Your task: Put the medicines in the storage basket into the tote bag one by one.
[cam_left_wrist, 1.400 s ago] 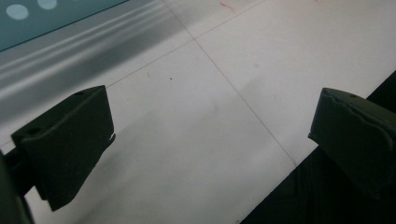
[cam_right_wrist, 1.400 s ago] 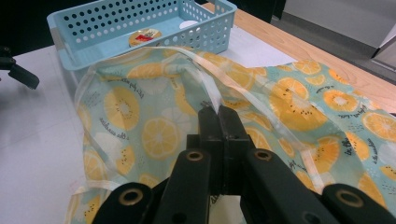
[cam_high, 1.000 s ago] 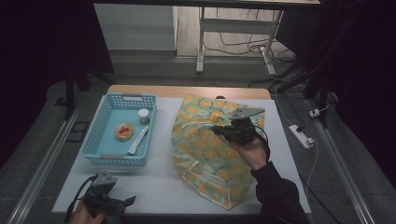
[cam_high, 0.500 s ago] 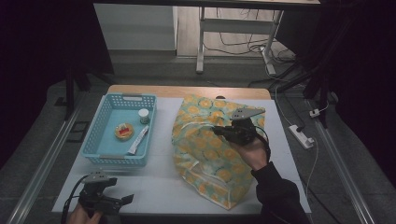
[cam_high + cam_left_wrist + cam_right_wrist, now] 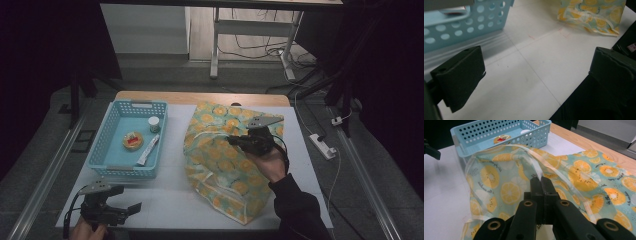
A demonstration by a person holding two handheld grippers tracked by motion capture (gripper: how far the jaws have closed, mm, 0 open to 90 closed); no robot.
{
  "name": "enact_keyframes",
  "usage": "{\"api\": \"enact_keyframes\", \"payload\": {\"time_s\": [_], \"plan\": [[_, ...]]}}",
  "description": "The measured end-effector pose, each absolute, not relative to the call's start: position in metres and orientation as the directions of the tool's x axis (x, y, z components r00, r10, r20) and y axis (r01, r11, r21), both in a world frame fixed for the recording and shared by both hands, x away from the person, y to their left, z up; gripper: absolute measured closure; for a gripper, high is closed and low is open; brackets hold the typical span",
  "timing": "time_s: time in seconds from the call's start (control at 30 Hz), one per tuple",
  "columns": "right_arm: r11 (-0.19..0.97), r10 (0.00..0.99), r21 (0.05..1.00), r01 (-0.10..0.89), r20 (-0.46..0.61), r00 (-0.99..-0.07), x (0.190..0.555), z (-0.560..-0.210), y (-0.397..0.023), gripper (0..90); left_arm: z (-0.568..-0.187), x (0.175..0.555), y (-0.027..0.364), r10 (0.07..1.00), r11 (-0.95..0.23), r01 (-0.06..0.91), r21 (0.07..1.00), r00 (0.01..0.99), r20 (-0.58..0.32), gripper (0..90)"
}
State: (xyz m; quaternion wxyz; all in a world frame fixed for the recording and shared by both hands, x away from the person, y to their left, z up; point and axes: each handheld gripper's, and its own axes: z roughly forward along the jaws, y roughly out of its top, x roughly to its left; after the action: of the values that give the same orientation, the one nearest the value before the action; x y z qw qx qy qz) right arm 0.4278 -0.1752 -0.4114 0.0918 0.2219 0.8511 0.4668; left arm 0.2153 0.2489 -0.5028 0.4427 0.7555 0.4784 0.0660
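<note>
Resting low at the near left corner of the white bench (image 5: pixel 170 200), the left gripper (image 5: pixel 131 208) points toward the right with its jaws spread wide and nothing but bare surface between them; in the left gripper view the two black pads (image 5: pixel 461 72) stand far apart over the white top. A hand (image 5: pixel 87 231) holds it from the near edge.

Just beyond it sits the light blue basket (image 5: pixel 102 167), its perforated wall close to the left gripper. Inside lie a white sachet (image 5: pixel 148 150), a small round yellow item with red on it (image 5: pixel 132 141), and a small white cup (image 5: pixel 154 124) toward the far end, each apart from the others.

To the right of the basket, the lemon-print bag (image 5: pixel 220 165) lies on the bench, running from the near right part up to the far wooden strip (image 5: pixel 200 98). The right gripper (image 5: pixel 234 141) is over the upper part of the bag, held by a hand (image 5: pixel 270 162) in a dark sleeve (image 5: pixel 297 210), pointing left. Its jaws are pressed together, pinching the clear rim of the bag's mouth: in the right gripper view the translucent edge (image 5: pixel 536 167) runs straight into the closed tips and arcs up off the printed fabric on either side, so the opening is lifted there.

Past the bench, a white power strip (image 5: pixel 322 146) lies on the grey floor at the right.
</note>
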Motion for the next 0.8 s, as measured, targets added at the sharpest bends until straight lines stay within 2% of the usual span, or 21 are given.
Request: {"api": "enact_keyframes", "payload": {"time_s": [0.4,0.57,0.8], "plan": [[0.462,0.457,0.839,0.289,0.054,-0.888,0.428,-0.41,-0.176,90.0,-0.479,0.226,0.248,0.794,-0.137,0.577,0.805,0.55,-0.26,0.0],[0.462,0.456,0.839,0.289,0.055,-0.889,0.428,-0.41,-0.176,90.0,-0.474,0.24,0.252,0.801,-0.103,0.574,0.812,0.533,-0.275,0.0],[0.463,0.457,0.838,0.291,0.055,-0.888,0.429,-0.411,-0.177,90.0,-0.468,0.257,0.255,0.815,-0.124,0.6,0.79,0.516,-0.265,0.9]]}}
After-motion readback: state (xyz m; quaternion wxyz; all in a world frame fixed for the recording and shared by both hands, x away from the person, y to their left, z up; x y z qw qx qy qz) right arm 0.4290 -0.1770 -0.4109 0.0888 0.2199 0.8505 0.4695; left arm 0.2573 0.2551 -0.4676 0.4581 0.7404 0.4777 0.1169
